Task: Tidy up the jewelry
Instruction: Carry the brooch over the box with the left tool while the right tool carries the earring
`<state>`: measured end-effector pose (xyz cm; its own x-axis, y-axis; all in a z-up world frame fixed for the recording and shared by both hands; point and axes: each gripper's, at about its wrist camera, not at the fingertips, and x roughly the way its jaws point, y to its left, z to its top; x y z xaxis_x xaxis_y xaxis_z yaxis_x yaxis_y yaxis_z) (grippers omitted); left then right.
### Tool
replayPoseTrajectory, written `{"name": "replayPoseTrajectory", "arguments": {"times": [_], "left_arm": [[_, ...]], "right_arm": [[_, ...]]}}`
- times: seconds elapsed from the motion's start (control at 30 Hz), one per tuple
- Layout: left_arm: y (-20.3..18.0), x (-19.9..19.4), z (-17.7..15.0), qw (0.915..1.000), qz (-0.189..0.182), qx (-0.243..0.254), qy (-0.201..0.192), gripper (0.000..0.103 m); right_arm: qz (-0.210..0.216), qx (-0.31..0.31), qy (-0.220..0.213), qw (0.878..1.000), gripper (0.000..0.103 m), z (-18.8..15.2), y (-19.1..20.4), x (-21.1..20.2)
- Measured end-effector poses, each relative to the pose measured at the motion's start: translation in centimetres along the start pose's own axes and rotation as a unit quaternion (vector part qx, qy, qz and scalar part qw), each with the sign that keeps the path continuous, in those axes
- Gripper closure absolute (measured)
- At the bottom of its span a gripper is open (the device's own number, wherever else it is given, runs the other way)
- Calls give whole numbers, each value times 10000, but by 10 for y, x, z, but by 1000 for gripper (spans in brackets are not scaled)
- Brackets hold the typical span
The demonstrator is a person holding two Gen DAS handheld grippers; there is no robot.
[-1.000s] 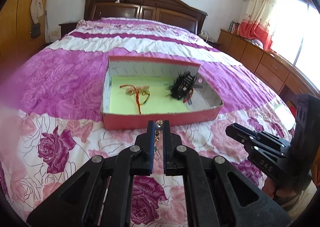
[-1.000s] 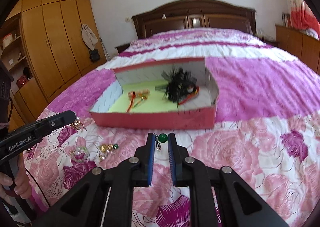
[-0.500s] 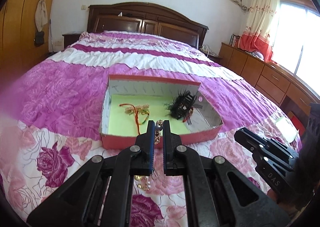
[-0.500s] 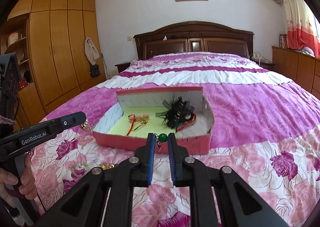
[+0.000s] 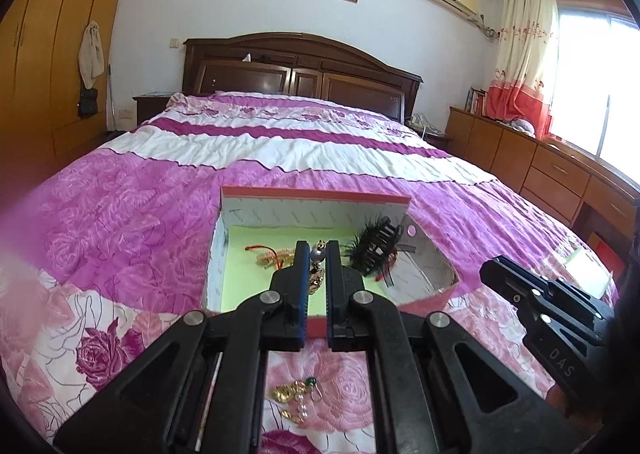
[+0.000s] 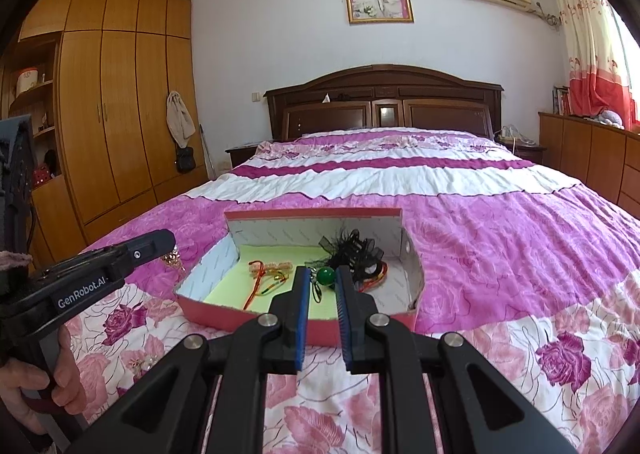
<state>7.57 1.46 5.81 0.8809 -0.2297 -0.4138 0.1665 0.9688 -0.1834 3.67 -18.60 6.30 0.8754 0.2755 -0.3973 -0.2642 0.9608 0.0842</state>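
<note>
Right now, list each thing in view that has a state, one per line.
Left gripper: shut on a gold earring, above the box.
Right gripper: shut on a green bead piece.
Box: open, no lid on.
Black hair clip: lying in the box.
Red cord piece: lying in the box.
Loose jewelry: on the bedspread.

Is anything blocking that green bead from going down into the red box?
Nothing visible does. The right gripper holds the green bead above the open red box; the green lining under it looks bare, beside the black feather piece.
</note>
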Motion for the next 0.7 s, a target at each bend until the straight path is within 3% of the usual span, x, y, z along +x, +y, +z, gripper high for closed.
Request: {"name": "replayPoseTrajectory", "arguments": {"times": [0.37, 0.7], "left_arm": [[-1, 9, 13, 9989, 170, 77, -421, 103], [4, 34, 16, 9984, 283, 155, -457, 103]], "right_arm": [[-95, -36, -237, 9997, 88, 13, -4, 16], [-252, 34, -400, 9989, 88, 26, -15, 40]]}}
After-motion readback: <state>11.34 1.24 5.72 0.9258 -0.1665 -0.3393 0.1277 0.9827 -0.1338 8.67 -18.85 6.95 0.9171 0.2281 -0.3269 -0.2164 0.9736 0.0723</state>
